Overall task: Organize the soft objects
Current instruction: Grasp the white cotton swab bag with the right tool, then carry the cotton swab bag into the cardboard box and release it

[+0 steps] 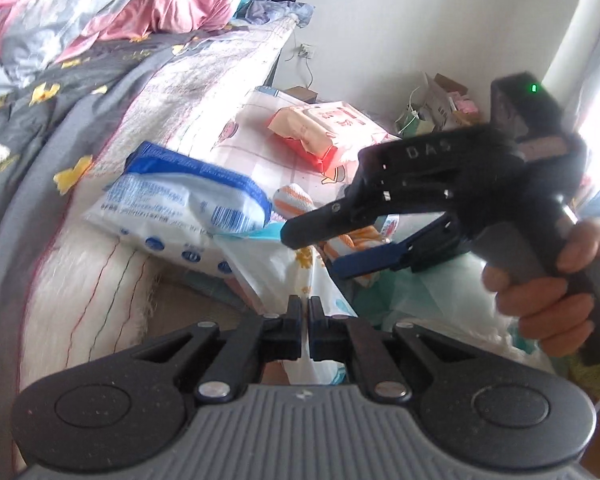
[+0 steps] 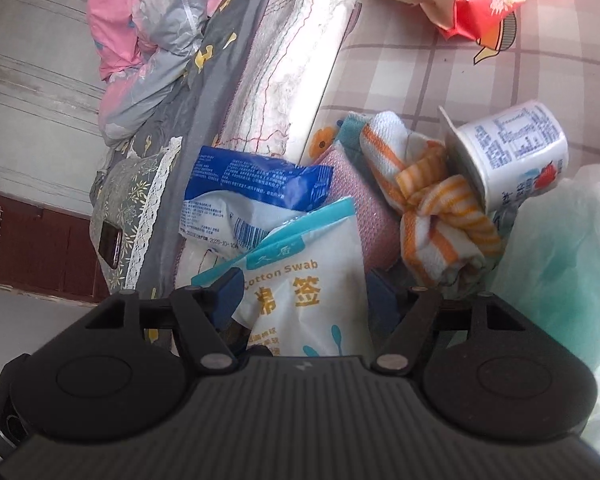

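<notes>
At the far left we see a grey bedspread with yellow shapes (image 1: 28,128) under a heap of pink and grey bedding (image 1: 100,4), and beside it the white quilted edge of a mattress (image 1: 84,264). Next comes a blue and white plastic pack with a barcode (image 1: 188,204), lying against that edge on a pink checked sheet (image 2: 440,76). Just beside it, low in the middle, our left gripper (image 1: 305,312) has its jaws drawn tight together, pinching the white plastic pouch printed with the words Cotton Swab (image 2: 300,292), whose film runs up between the pads. In the right wrist view the same pouch lies between the fingers of our right gripper (image 2: 304,296), which stand wide, and we cannot tell whether they touch it. Further right a knotted orange and white striped cloth (image 2: 432,196) rests against a tipped white yoghurt cup (image 2: 516,152). Behind them lies a red and cream wrapped pack of tissues (image 1: 320,128). At the far right a hand (image 1: 556,276) grips the handle, above a pale green plastic bag (image 2: 560,264).
</notes>
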### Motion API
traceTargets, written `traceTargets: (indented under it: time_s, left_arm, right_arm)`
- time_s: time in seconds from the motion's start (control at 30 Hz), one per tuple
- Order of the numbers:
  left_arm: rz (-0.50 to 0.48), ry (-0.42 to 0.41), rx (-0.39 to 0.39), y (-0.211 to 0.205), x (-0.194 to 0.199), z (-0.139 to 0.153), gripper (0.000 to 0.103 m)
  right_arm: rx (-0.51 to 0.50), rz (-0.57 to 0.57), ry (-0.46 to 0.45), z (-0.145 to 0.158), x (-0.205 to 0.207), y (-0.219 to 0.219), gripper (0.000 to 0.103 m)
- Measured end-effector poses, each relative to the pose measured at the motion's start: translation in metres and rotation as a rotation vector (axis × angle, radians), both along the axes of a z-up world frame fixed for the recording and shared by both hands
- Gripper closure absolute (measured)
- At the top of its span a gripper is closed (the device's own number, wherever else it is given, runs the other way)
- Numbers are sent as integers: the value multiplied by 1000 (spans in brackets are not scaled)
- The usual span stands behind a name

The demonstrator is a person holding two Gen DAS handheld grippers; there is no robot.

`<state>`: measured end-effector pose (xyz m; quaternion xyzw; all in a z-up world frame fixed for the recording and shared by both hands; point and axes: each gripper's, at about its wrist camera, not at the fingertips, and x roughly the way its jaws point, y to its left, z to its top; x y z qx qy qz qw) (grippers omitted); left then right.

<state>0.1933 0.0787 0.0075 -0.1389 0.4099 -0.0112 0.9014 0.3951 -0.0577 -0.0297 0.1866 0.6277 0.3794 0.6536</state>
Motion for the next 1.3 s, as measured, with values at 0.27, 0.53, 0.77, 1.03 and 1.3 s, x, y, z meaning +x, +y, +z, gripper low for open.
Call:
traceTargets:
  time_s: [0.27,0.53,0.77,1.03,1.3]
  left_arm:
    - [42,10,15,12,-17,-6,100]
    - [53,-21,40,7,-24,1,100]
    - [-6,-110,60,-18,-35,38,100]
    - [-218,-202,46,-110,-9,72,100]
    - [-422,-171,13,-229,52,56,81]
  right_arm:
    - [25,21,96,-24,-23,20,26]
    - [57,-14,74,-17,-40,21,57]
    - [103,-43,-35,31,-54,-12,58]
    - [119,-194,-222,93,-68,-131,60]
    - [50,-456,-223,85,-63,-288,62]
